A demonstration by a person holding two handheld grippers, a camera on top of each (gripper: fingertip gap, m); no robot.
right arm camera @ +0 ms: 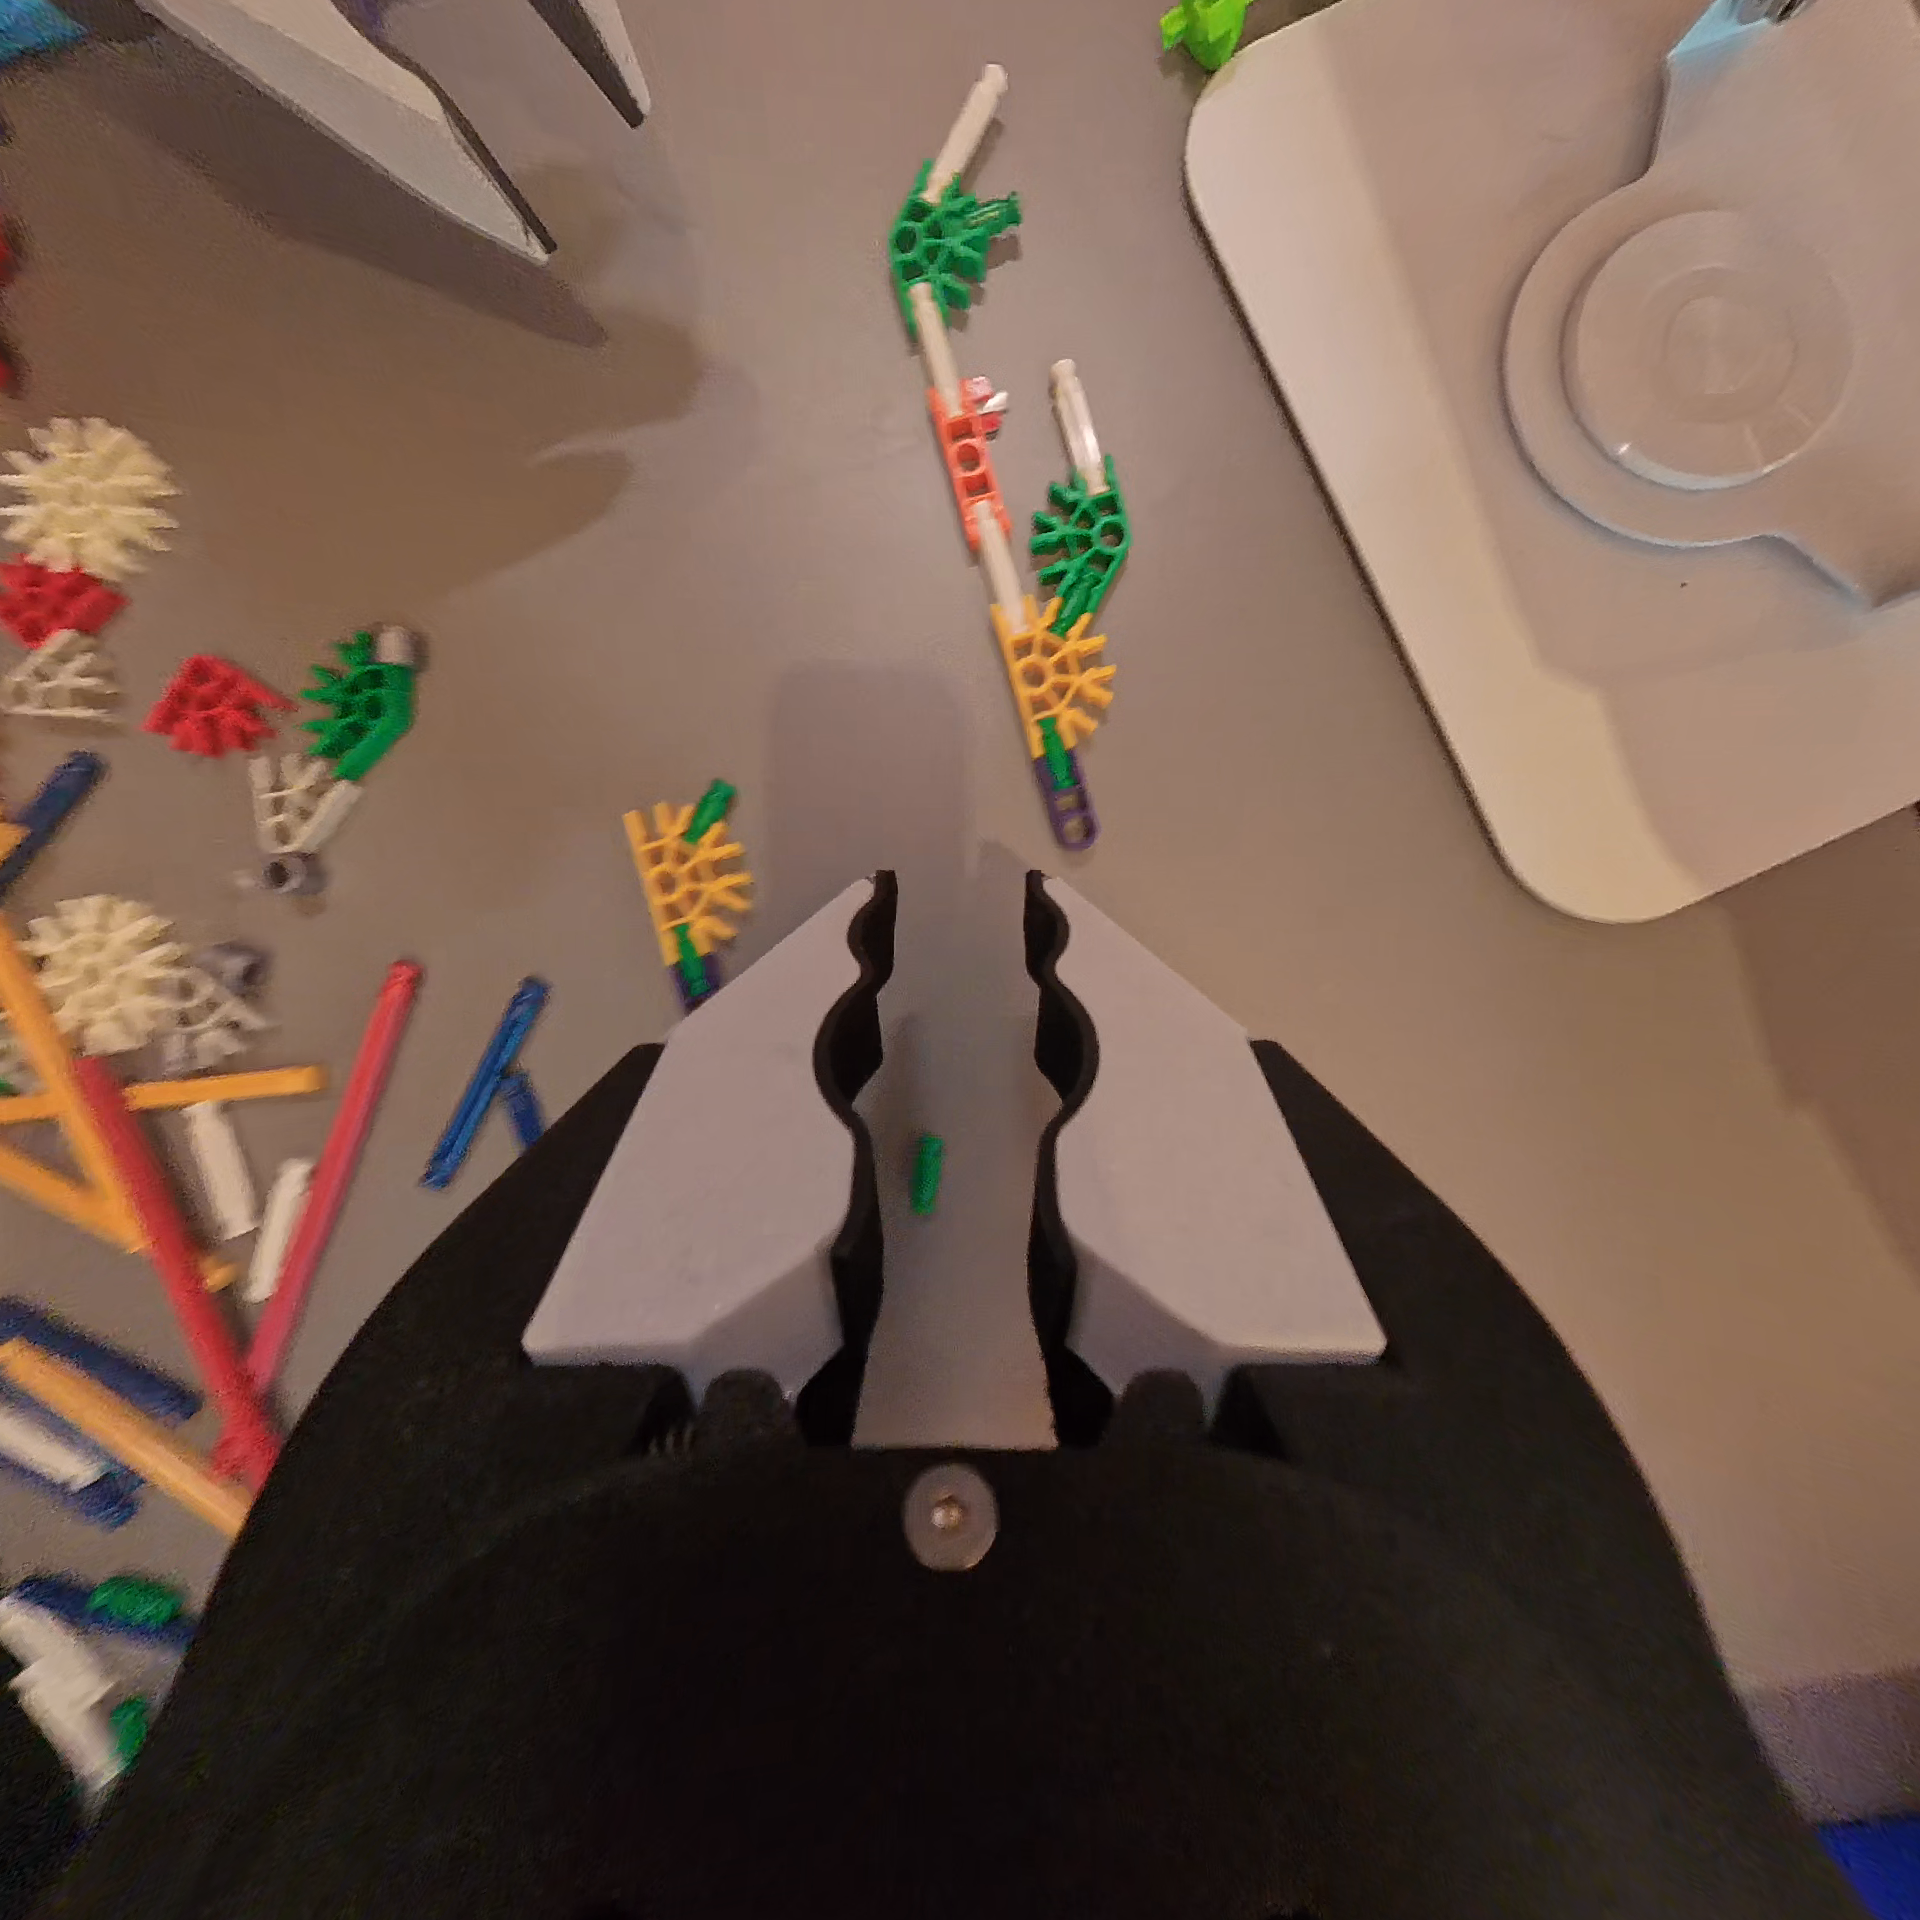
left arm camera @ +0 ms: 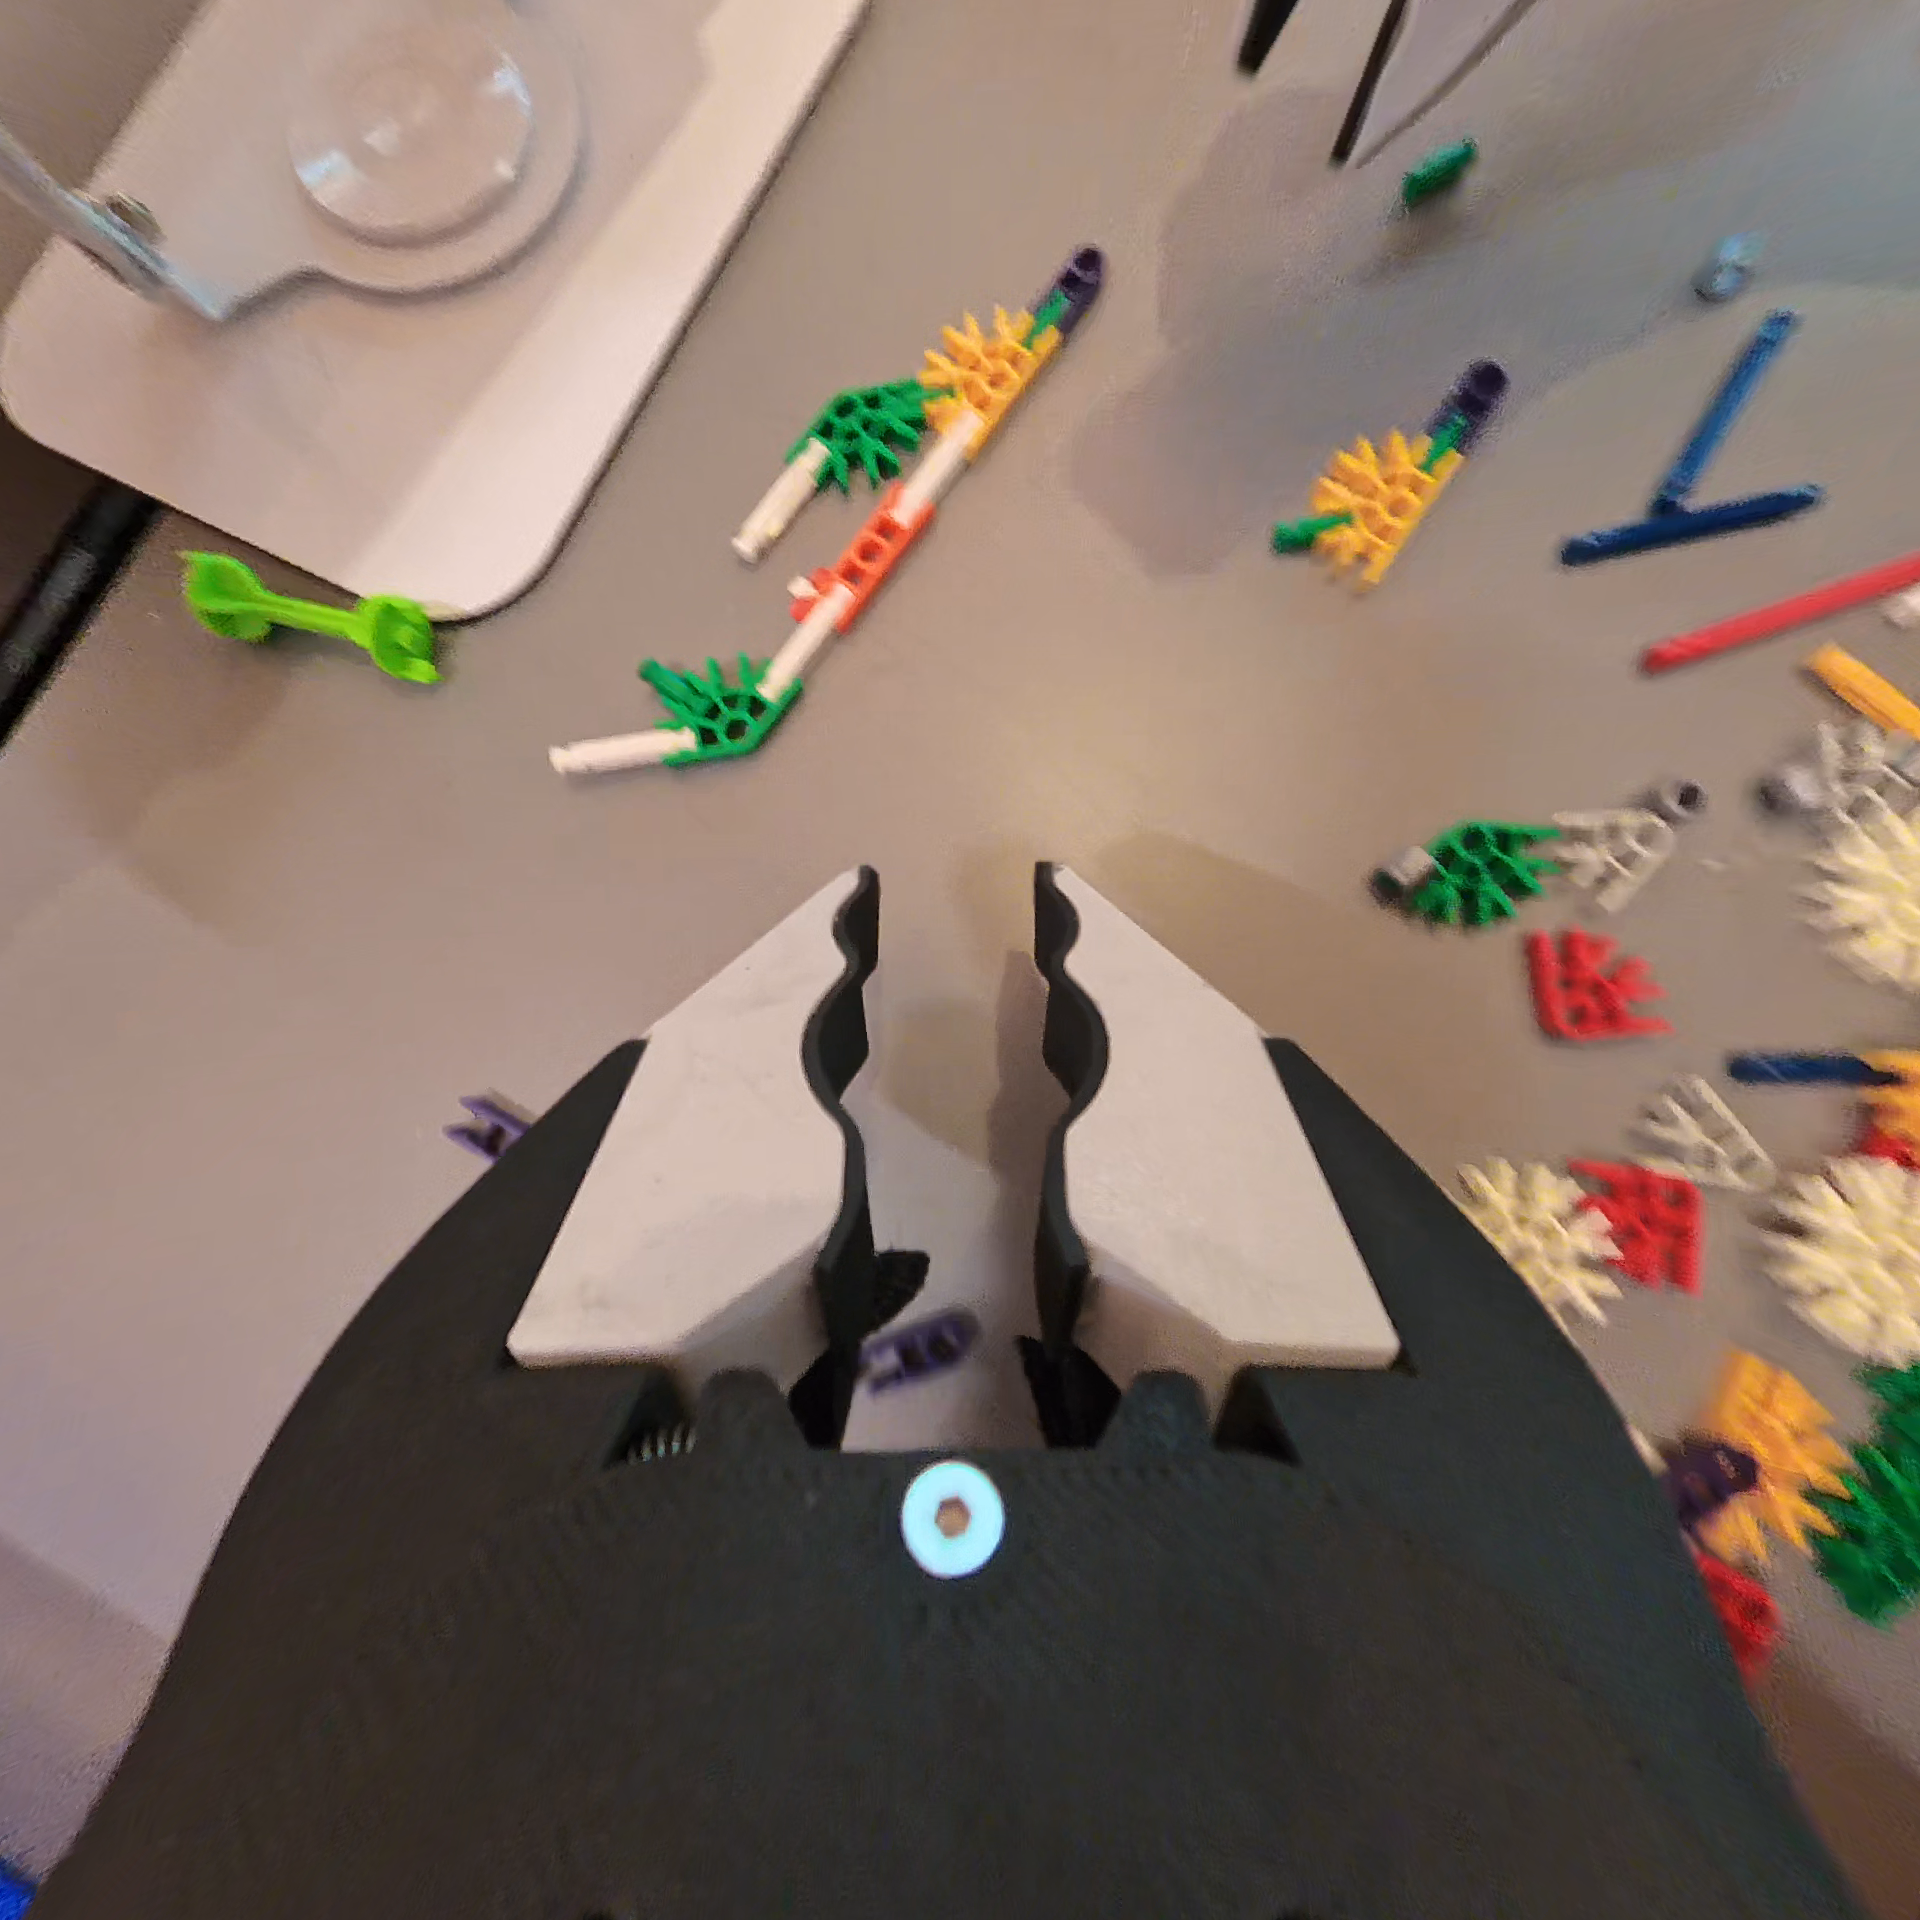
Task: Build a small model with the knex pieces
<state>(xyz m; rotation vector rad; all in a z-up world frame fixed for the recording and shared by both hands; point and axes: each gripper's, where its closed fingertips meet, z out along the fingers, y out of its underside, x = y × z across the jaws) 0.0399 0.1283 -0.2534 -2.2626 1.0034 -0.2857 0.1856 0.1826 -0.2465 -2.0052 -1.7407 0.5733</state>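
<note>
My left gripper (left arm camera: 956, 883) is open and empty above the grey table (left arm camera: 1039, 727). Ahead of it lies a built chain of connectors and white rods (left arm camera: 862, 520), with green, orange, yellow and purple pieces. A smaller yellow connector piece (left arm camera: 1382, 488) lies to its right. My right gripper (right arm camera: 958, 883) is open and empty. A short green rod (right arm camera: 925, 1172) lies on the table between its fingers. The chain (right arm camera: 997, 499) is just ahead of it, and the yellow connector piece (right arm camera: 694, 878) sits close by its left fingertip (right arm camera: 868, 914). The left gripper's fingers (right arm camera: 416, 94) show at the top left.
A white stand base with a clear disc (left arm camera: 395, 260) sits at the left, also in the right wrist view (right arm camera: 1558, 468). A lime green part (left arm camera: 312, 618) lies by its edge. Loose rods and connectors (left arm camera: 1766, 1039) crowd the right side, and in the right wrist view the left (right arm camera: 135, 1039). Left tips to right tips: about 15 cm. To reach the yellow connector piece (right arm camera: 694, 878) in a straight line is about 6 cm for my right fingers, about 12 cm for my left. Look for it in the left wrist view (left arm camera: 1374, 492) too. Both grippers' tips are roughly 10 cm from the chain (right arm camera: 997, 499). My left wrist view (left arm camera: 887, 513) looks at it from another angle.
</note>
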